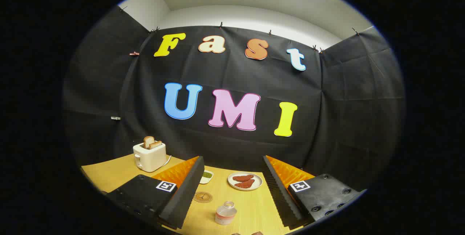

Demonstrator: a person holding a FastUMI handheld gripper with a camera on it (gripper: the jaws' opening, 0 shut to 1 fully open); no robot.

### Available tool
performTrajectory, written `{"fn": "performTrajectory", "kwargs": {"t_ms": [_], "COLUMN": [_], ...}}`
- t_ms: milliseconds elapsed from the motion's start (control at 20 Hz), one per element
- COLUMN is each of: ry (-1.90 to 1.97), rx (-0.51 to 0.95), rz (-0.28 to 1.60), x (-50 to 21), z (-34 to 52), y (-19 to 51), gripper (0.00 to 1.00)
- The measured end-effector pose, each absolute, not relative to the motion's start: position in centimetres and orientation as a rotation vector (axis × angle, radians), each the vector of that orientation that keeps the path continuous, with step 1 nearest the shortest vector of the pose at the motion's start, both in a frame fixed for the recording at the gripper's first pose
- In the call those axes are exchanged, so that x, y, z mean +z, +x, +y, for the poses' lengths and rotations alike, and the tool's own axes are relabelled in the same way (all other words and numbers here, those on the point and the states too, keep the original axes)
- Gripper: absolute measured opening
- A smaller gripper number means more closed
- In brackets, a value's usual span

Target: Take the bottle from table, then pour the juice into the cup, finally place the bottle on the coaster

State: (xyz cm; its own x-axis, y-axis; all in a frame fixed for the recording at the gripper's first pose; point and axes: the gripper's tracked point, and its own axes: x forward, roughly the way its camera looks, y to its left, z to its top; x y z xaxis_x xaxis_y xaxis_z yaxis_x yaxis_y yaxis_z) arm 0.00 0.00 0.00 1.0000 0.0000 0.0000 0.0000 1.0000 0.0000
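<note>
Your tongs point(232, 191) spread wide, holding nothing. Bottle point(225, 213) upright between fingers, near surface point(116, 175) front edge. Coaster point(202, 197) just left-ahead; open room around it. Plate point(245, 181), toaster point(149, 156) beyond.

A cream toaster point(149, 157) stands at the far left of the wooden table point(109, 177), with two slices of toast point(152, 142) poking up from its slots. A round plate point(245, 181) holds two reddish-brown pieces of food point(243, 181), and near it sits a small white dish point(206, 176) of something green.
</note>
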Motion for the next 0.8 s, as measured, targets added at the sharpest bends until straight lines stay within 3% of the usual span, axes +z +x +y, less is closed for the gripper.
{"fn": "performTrajectory", "kwargs": {"t_ms": [800], "ry": [0.047], "rx": [-0.013], "rz": [0.031], "x": [-1.6], "z": [-1.1], "y": [0.3], "gripper": [0.97]}}
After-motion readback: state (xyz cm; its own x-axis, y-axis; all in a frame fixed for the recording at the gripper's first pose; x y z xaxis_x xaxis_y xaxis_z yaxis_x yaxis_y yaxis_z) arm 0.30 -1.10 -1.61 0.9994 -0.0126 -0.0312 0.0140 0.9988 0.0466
